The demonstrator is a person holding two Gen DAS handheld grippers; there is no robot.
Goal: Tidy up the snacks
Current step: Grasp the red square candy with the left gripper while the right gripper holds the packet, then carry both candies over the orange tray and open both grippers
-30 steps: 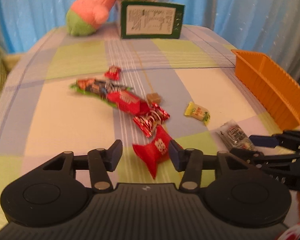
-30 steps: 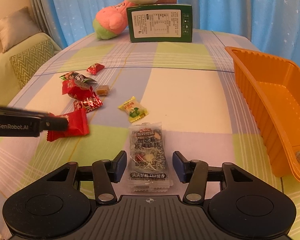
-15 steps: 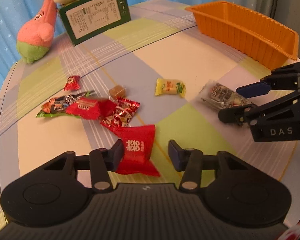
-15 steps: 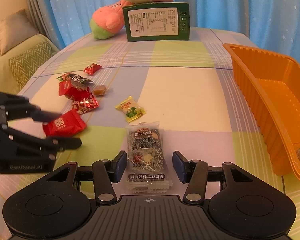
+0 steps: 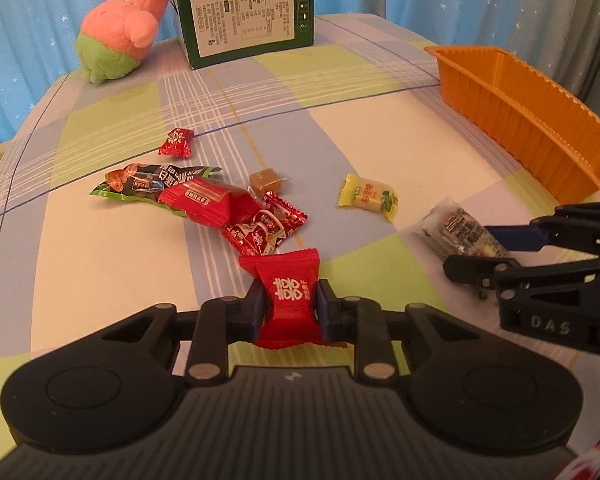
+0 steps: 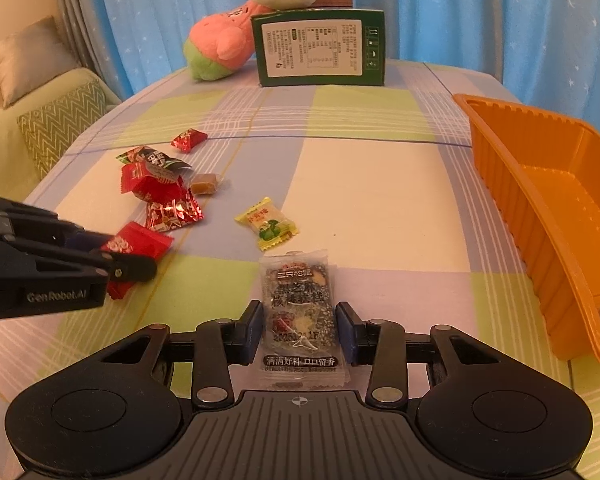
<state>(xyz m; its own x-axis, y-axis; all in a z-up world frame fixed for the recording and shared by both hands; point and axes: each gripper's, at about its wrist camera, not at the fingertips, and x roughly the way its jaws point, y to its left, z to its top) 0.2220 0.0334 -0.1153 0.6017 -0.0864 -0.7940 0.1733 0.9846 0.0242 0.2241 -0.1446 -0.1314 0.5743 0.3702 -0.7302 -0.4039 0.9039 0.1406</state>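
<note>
**Kid:** What is in your left gripper?

**Me:** A red candy, low in the middle of the left view. My jaws are closing and the pads already pinch its sides.

**Kid:** And the other hand?

**Me:** My right gripper sits low in the middle of its view. A clear sesame snack packet lies between the jaws. They are closing too, but I can't tell if the pads press it yet.

**Kid:** Where do the snacks go?

**Me:** I think into the orange tray at the right edge. More candies wait at the middle left, like the yellow candy.

**Kid:** What could go wrong?

**Me:** The red wrapper is slick and puffy, so it might slip out when I lift. The packet lies flat, so my pads might slide over it. My two grippers are near each other and could bump.
</note>
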